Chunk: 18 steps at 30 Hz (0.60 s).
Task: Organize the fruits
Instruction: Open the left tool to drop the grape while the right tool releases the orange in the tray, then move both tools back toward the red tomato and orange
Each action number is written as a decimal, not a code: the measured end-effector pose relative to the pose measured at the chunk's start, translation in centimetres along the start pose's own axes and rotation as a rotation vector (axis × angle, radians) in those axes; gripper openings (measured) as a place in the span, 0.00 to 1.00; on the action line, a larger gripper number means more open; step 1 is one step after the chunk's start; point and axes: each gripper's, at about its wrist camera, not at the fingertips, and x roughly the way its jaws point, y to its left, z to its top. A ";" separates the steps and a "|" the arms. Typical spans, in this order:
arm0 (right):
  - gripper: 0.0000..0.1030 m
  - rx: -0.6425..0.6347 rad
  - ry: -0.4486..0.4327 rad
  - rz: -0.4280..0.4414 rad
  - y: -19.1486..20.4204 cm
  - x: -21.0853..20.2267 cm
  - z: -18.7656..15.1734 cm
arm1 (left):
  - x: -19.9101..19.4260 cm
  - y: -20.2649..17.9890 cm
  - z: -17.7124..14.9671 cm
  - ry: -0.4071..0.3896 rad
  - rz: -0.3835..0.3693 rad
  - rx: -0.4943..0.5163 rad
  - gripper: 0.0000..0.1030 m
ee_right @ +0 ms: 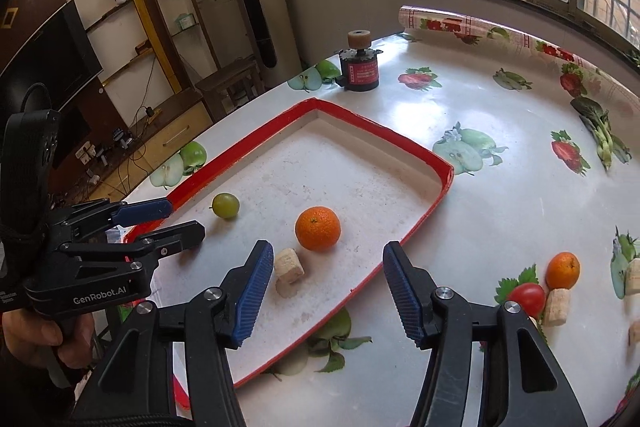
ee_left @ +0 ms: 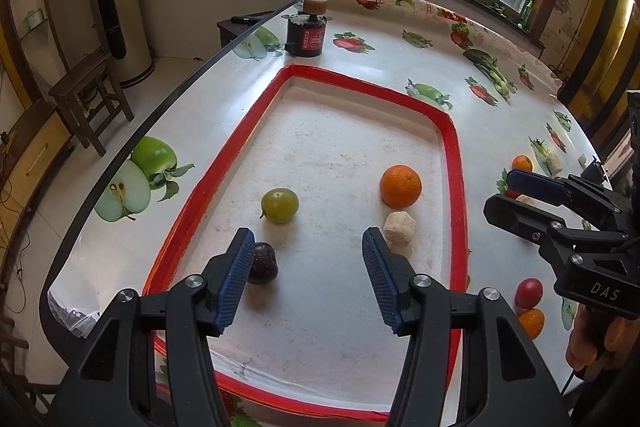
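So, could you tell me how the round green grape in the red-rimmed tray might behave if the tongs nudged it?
The round green grape would probably roll: it looks nearly spherical and rests on the flat floor of the red-rimmed tray, touching nothing. Its glossy skin suggests it could slip between the ribbed blue pads. Being a small soft fruit, it likely bruises under a hard squeeze.

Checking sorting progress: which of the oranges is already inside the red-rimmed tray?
The largest orange, beside the pale chunk in the tray. The two smaller oranges sit on the tablecloth outside it.
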 end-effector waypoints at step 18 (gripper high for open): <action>0.58 0.115 -0.050 -0.083 -5.6 -6.9 -5.8 | -1.7 -6.0 -1.5 0.004 -0.067 0.092 0.53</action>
